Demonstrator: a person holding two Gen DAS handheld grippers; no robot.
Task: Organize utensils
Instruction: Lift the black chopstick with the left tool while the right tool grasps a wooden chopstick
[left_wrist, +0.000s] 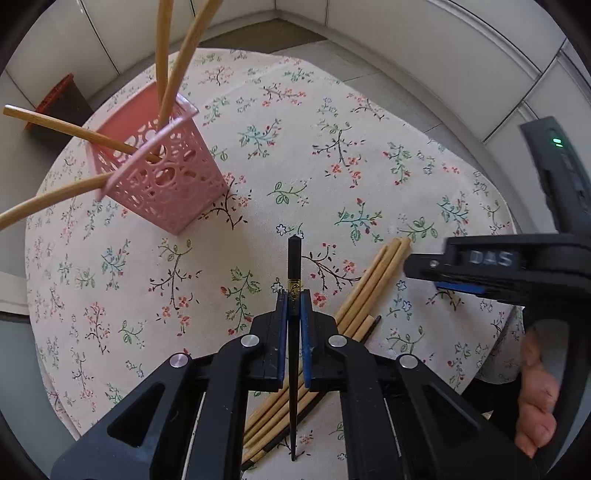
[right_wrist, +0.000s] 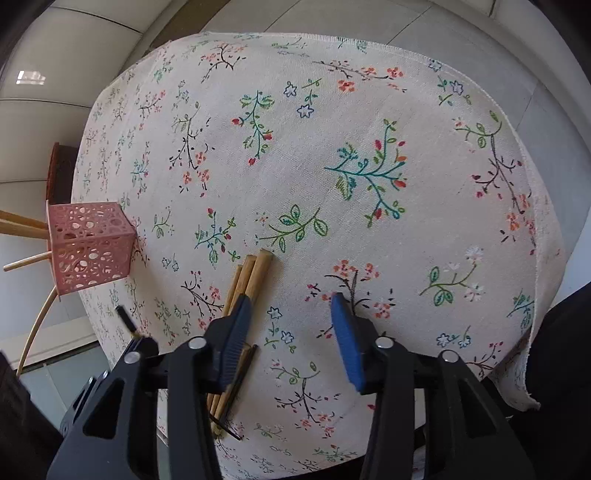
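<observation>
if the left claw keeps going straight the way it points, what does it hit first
Probably the floral tablecloth. The left claw, shut on a black chopstick, aims at bare cloth right of the pink basket; depth is unclear.

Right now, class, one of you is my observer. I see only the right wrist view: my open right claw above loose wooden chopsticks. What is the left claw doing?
Observer: The left claw is shut on a black chopstick, held off the tablecloth.
Operator: Which end points forward?
Observer: The thick end. A gold band sits just ahead of the pads, and the thin end runs back under the claw.
Operator: How full is the basket? It sits at the edge of my view.
Observer: The left wrist view shows four wooden chopsticks leaning out of the pink basket.
</observation>
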